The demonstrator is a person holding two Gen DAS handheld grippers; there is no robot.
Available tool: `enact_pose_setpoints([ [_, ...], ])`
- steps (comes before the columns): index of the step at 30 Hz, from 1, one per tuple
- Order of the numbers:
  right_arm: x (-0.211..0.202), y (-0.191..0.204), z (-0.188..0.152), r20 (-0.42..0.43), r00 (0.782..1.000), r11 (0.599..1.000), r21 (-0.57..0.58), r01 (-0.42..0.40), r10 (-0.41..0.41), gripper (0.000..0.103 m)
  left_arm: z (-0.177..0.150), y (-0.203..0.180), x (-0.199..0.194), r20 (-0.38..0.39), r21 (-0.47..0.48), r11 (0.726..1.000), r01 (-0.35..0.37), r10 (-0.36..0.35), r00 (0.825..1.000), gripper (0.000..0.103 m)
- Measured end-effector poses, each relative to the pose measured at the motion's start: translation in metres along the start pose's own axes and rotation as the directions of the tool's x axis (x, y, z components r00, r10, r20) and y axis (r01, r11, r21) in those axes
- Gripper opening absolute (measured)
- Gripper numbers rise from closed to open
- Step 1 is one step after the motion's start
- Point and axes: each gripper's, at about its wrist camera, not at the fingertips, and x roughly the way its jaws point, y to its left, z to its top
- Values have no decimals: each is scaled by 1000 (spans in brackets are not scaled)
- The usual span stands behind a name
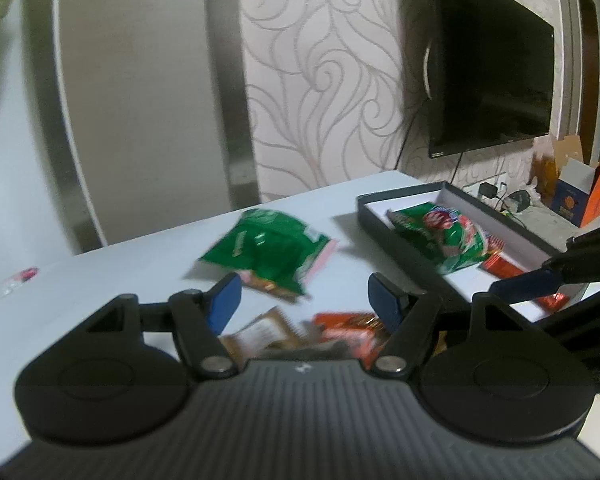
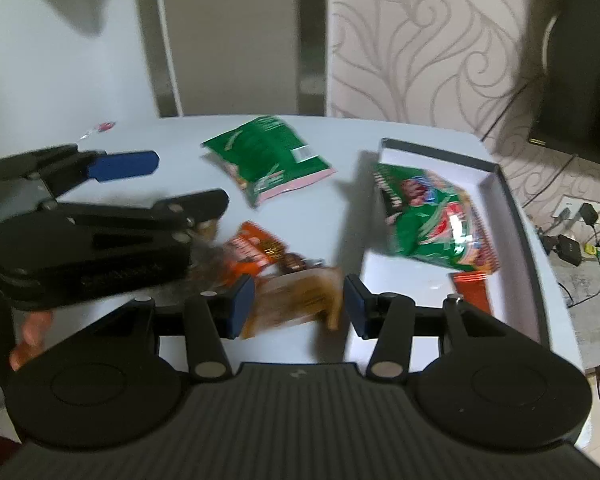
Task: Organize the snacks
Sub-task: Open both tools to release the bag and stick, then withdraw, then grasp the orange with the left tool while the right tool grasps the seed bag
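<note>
Counter [image 2: 340, 208]: pale, smooth top with a rounded corner at about 2 o'clock in the right wrist view.

Lying directly on it:
- Green snack bag [image 2: 266, 158], flat, at 12 o'clock of centre, apart from the rest.
- Dark shallow box [image 2: 512, 208] with white inside at 3 o'clock, its long side along the counter's right edge.
- Loose heap near 6 o'clock: orange packet [image 2: 256, 250] and brown packet [image 2: 300, 300], touching or overlapping; blurred, no finer detail.
- Small red wrapped sweet [image 2: 102, 127] at 10 o'clock, well apart from the heap.
</note>
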Motion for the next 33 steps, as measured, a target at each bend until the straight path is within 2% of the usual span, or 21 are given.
enact_pose_setpoints([
  [7,8,30,-12,-33,999,1000,12,-23,23,55,-25,37,-14,-40,-12,999,-41,40,998,72],
  [17,19,65,-13,-61,997,998,16,-56,57,55,-46,71,-4,-88,-4,998,-59,58,994,72],
  [19,22,71,-12,-66,996,998,14,-61,62,55,-49,75,1,-102,-1,999,-52,51,993,72],
  [23,28,78,-10,-73,995,998,24,-64,66,65,-54,80,13,-120,2,1000,-31,31,992,73],
  [27,30,82,-6,-75,996,998,25,-53,55,66,-53,82,21,-103,3,1000,-1,2,995,73],
  [33,31,82,-5,-78,997,999,42,-20,24,66,-51,75,29,-119,12,998,62,-60,991,72],
])
